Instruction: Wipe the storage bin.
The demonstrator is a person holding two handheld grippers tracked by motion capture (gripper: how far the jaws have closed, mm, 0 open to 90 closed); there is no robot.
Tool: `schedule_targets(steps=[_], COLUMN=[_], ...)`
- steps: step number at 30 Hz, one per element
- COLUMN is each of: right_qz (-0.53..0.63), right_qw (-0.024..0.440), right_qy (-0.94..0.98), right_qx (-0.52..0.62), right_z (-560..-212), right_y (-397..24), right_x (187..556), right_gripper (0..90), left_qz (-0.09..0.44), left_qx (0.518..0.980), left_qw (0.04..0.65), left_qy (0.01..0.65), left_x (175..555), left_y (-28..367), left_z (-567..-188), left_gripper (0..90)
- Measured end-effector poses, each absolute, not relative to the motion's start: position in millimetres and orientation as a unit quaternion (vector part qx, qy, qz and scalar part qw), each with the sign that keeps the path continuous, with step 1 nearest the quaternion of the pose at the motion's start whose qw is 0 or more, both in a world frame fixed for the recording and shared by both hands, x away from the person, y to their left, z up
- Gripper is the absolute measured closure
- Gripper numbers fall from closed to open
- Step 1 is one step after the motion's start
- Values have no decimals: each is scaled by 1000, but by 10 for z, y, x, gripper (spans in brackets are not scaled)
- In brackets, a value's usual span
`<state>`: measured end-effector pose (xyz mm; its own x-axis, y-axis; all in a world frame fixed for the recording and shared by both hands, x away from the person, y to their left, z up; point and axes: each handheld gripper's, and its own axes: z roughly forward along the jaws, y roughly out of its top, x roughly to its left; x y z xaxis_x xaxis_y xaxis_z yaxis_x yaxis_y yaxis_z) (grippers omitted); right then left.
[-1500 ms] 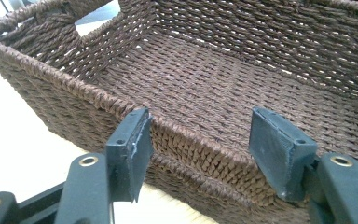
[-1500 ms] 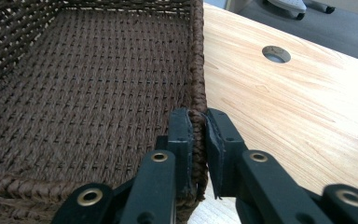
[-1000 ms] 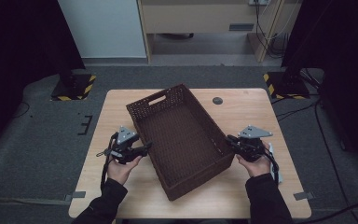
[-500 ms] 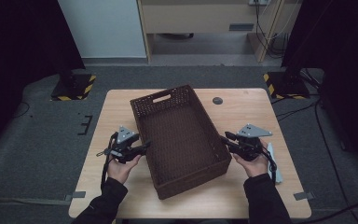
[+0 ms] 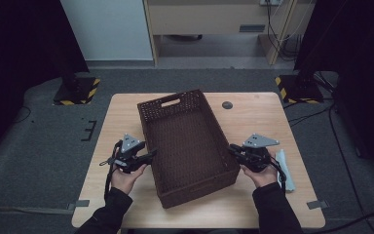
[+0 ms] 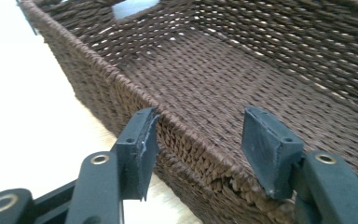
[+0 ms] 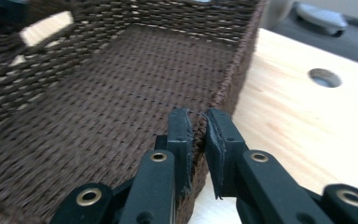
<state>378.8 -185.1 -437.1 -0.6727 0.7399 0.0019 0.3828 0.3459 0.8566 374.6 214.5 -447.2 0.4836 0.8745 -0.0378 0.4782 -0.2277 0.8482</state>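
Observation:
A brown wicker basket point(image 5: 187, 141) lies lengthwise on the wooden table point(image 5: 253, 117), with nothing in it. My left gripper point(image 5: 151, 155) is at its left wall. In the left gripper view the jaws point(image 6: 205, 140) straddle that rim, one pad outside and one inside with a gap. They have just been closing and are still open. My right gripper point(image 5: 233, 148) is at the right wall. In the right gripper view its jaws point(image 7: 196, 135) have just closed and pinch the basket's rim point(image 7: 228, 79).
A dark round hole point(image 5: 227, 105) sits in the tabletop beyond the basket's far right corner. A pale flat object point(image 5: 283, 168) lies by the right hand near the table's right edge. Black-and-yellow striped bases point(image 5: 78, 92) stand on the floor behind.
The basket's near end has swung slightly to the left. The right gripper followed it inward. The left hand has stayed where it was.

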Motion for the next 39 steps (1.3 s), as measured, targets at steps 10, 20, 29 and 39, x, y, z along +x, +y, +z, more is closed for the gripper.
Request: schedule_targets(steps=[10,20,29,39], right_qz=[457,448,458,457], right_qw=[217,215,214,213], right_qy=[786,788,784,782], right_qx=[354,363,360,366], right_z=[-4384,-4419,-4374,-4471], right_y=[-1756,-1650,-1632,-1519], right_x=[3879,3847,3781,3888], right_gripper=[630,770,672,663], left_qz=[241,240,232,239], left_qx=[748,748,757,761], left_qw=[419,426,414,405], left_qy=[454,449,449,447], left_x=[3874,3761,3776,3866], left_y=[2213,2194,2202,2232], left_z=[-4474,-4453,-4507,-4538], left_gripper=[527,456,492,528])
